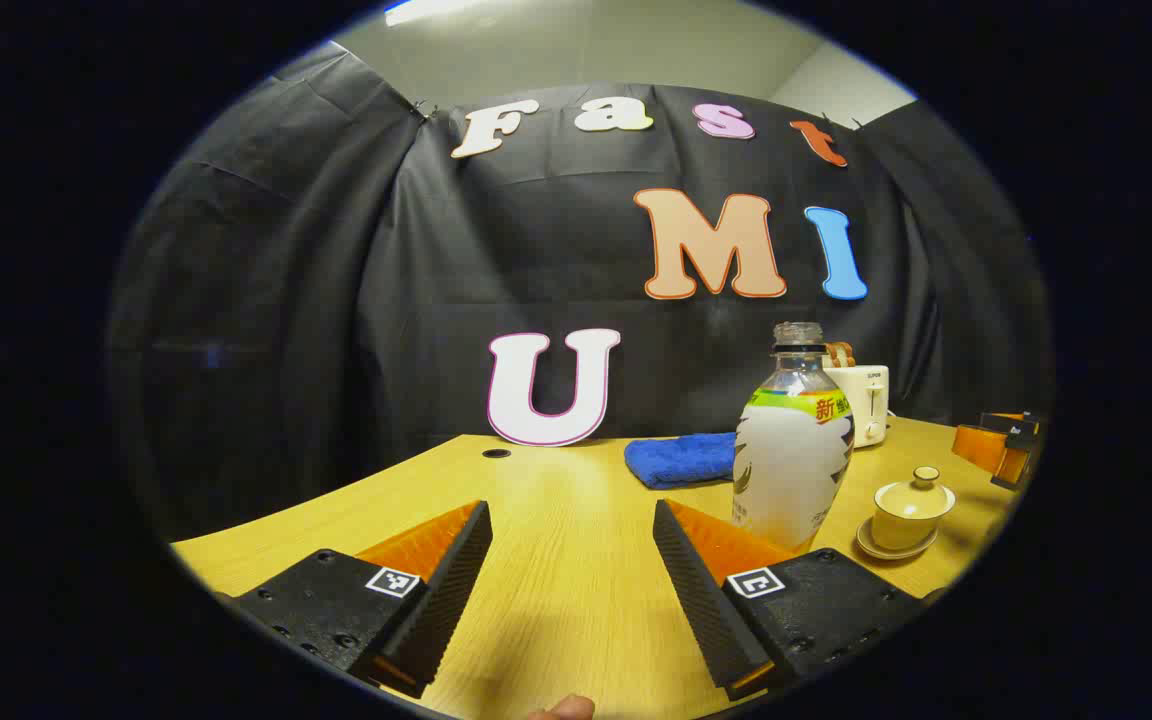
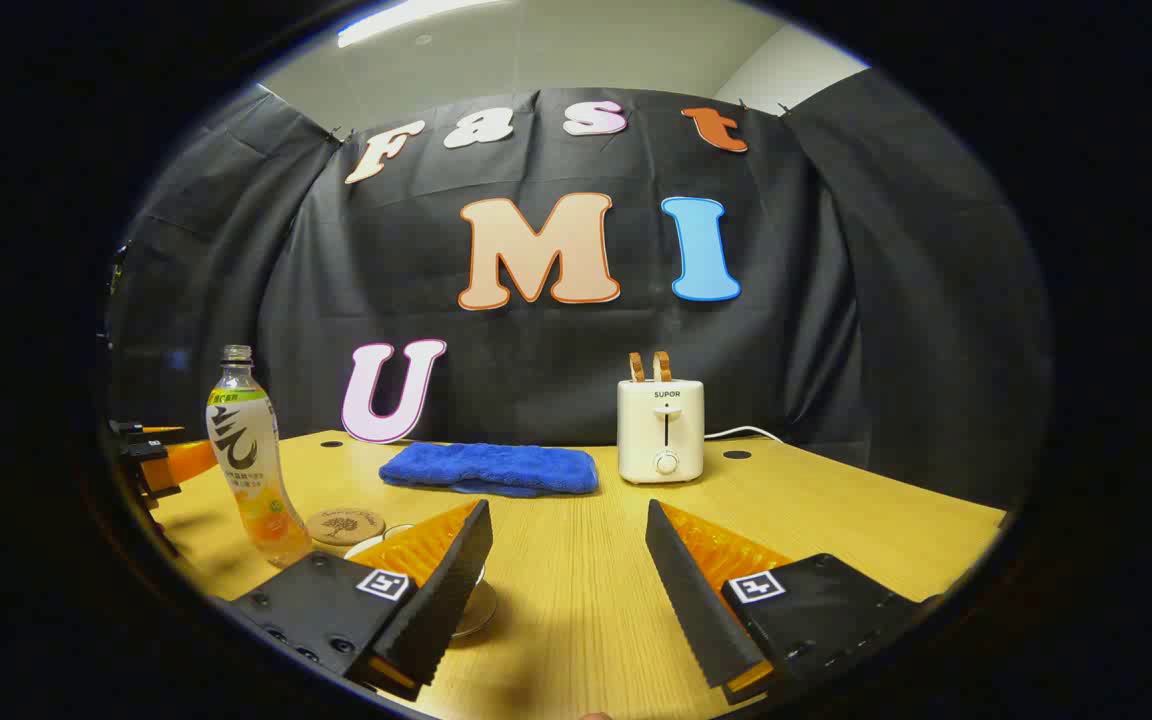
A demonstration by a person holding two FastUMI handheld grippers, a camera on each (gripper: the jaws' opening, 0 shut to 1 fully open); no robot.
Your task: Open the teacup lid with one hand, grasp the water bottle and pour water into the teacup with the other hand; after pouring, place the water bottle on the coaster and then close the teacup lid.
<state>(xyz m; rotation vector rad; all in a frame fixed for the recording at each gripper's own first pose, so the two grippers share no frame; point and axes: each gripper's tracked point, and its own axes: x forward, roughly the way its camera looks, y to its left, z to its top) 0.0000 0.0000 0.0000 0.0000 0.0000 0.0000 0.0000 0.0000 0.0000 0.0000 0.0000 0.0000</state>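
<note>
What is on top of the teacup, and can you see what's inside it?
A lid with a small round knob sits on the teacup, which stands on its saucer beside the water bottle. The lid covers the inside, so its contents cannot be seen.
</note>
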